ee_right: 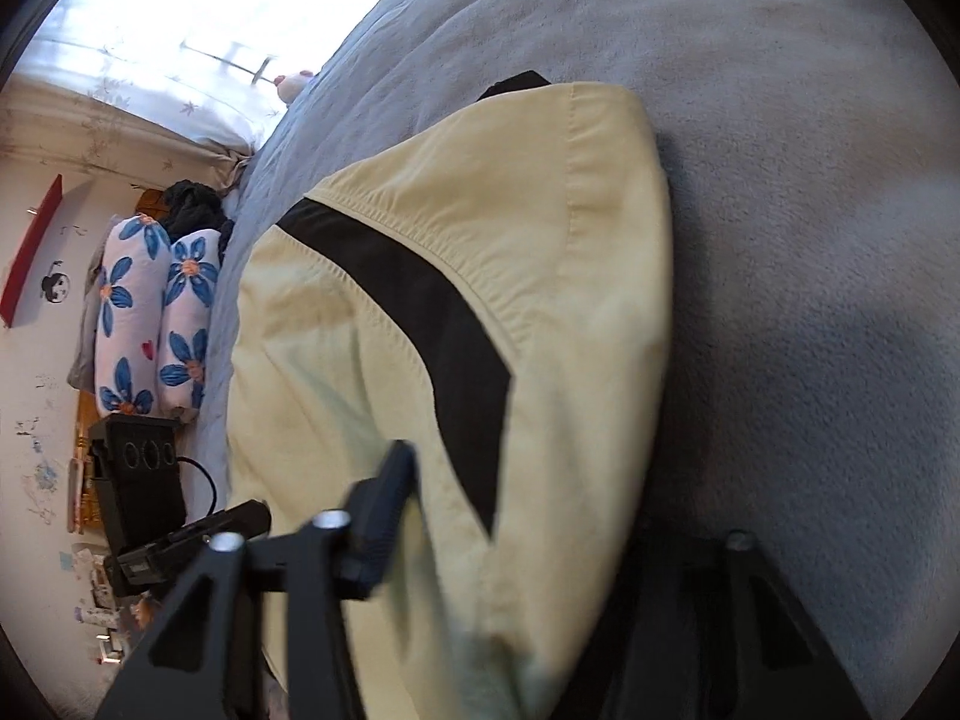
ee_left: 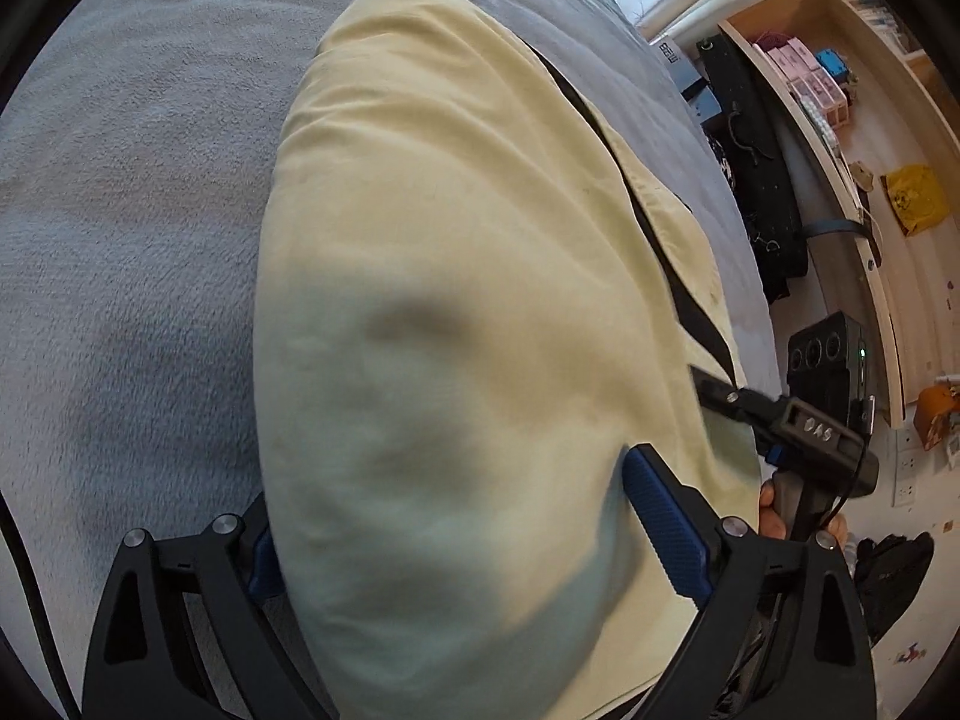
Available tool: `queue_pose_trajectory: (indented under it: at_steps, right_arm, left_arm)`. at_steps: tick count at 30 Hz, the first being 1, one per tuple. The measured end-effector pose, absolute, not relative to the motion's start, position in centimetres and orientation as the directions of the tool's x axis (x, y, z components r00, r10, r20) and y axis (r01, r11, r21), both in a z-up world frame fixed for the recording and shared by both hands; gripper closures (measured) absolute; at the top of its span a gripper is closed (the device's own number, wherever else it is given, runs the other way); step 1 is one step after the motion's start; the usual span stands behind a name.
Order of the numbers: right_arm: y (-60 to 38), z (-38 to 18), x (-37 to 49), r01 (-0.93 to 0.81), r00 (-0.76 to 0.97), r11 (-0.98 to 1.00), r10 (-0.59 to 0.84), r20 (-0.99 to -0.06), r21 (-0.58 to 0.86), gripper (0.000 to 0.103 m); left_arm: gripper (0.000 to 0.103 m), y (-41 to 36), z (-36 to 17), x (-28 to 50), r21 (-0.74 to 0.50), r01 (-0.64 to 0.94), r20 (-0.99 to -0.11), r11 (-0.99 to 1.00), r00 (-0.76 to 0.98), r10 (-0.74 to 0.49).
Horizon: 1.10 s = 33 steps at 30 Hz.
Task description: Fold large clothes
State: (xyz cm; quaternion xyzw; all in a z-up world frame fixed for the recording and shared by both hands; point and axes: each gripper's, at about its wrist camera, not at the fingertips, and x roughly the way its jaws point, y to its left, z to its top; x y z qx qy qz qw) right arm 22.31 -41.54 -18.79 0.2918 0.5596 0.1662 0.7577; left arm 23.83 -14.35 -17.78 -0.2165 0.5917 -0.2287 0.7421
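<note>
Left wrist view: the pale yellow garment [ee_left: 456,312] lies on the grey blanket [ee_left: 132,180], bunched between the left gripper's [ee_left: 462,516] parted jaws. The right gripper's [ee_right: 522,516] grip cannot be told.

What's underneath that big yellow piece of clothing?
The yellow garment lies on a grey blanket, which shows all around it. A black panel peeks out between its folded layers. Whatever lies directly beneath the fabric is covered.
</note>
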Motion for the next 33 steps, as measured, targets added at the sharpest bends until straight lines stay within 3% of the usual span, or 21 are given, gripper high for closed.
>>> queue_pose_trajectory:
  at_steps: [2, 4, 6, 9, 17, 27, 33]
  right_arm:
    - [-41.1, -18.3, 22.1, 0.083, 0.330, 0.775, 0.572, -0.752, 0.626, 0.081]
    - [-40.5, -17.5, 21.9, 0.073, 0.340, 0.795, 0.548, -0.764, 0.603, 0.088]
    - [-39.4, -16.1, 21.5, 0.053, 0.358, 0.828, 0.506, -0.784, 0.559, 0.090]
    - [-37.6, -13.8, 20.8, 0.024, 0.390, 0.851, 0.475, -0.789, 0.525, 0.092]
    - [-30.2, -9.1, 17.9, -0.058, 0.405, 0.907, 0.404, -0.820, 0.417, 0.093]
    - [-17.8, -5.4, 16.9, -0.203, 0.381, 0.853, 0.521, -0.764, 0.481, 0.093]
    - [-10.4, -2.8, 20.6, -0.288, 0.382, 0.815, 0.579, -0.721, 0.502, 0.093]
  left_arm:
    - [0.014, -14.7, -17.5, 24.0, -0.587, 0.082, -0.781, 0.805, 0.203, -0.590]
    - [0.024, -14.9, -16.8, 23.9, -0.567, 0.103, -0.788, 0.817, 0.223, -0.574]
    - [0.045, -14.8, -15.9, 23.5, -0.556, 0.130, -0.784, 0.821, 0.245, -0.570]
    - [0.063, -14.0, -14.4, 22.6, -0.555, 0.155, -0.770, 0.817, 0.276, -0.576]
    - [0.065, -10.2, -10.3, 19.1, -0.478, 0.185, -0.784, 0.859, 0.351, -0.512]
    - [0.066, 2.7, -5.7, 16.3, -0.445, 0.109, -0.799, 0.889, 0.400, -0.449]
    - [0.066, 9.5, -2.5, 18.7, -0.397, 0.074, -0.792, 0.915, 0.475, -0.383]
